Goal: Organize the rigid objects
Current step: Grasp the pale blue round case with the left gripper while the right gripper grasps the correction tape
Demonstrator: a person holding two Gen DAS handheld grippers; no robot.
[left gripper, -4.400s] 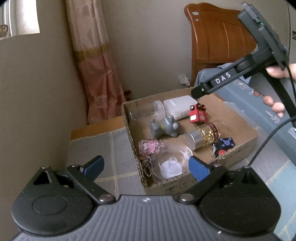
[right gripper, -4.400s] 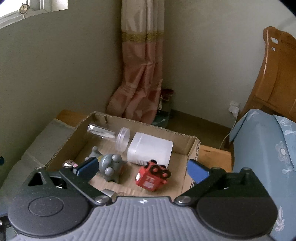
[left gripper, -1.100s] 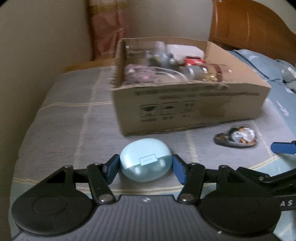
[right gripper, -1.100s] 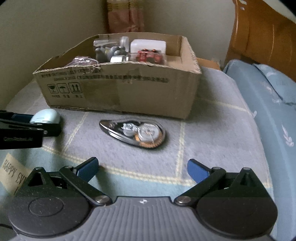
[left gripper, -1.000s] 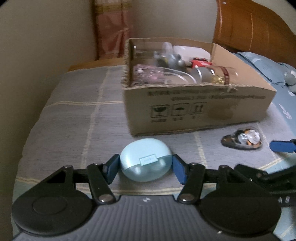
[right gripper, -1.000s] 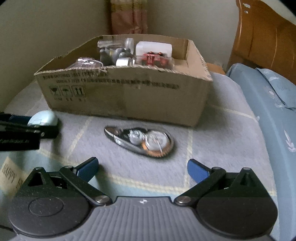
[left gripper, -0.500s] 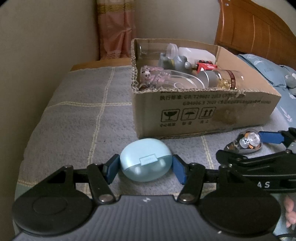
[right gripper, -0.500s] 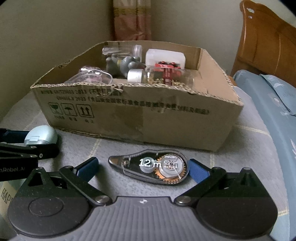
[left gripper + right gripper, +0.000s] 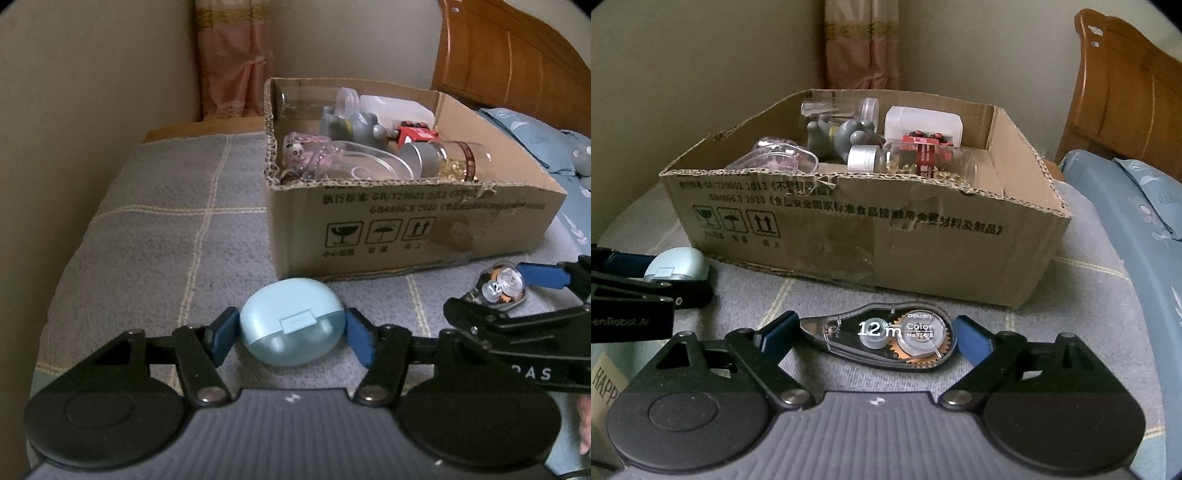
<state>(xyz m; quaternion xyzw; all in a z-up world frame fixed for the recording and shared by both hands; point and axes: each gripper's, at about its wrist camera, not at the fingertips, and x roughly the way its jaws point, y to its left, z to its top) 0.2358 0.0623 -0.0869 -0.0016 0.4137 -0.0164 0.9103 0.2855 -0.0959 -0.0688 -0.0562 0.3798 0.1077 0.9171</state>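
A: On the grey checked blanket (image 9: 155, 236), the open brown cardboard box (image 9: 406, 229) sits near the wall, part-filled with jars, a grey figure and a red toy. Closer than a second ago; both rigs have come in low at its front wall.

B: And the tongs?

A: The left gripper (image 9: 291, 334) is shut on the pale blue oval earbud case (image 9: 291, 326), pads against both ends, same as a second ago. The right gripper (image 9: 875, 338) is the change: half a second back it stood wide, now its pads touch the clear teardrop correction-tape dispenser (image 9: 886, 339) nose and tail.

B: Lifted?

A: Cannot tell; both items look at blanket level, just in front of the box. My read: both grasps made, the lift into the box comes next.
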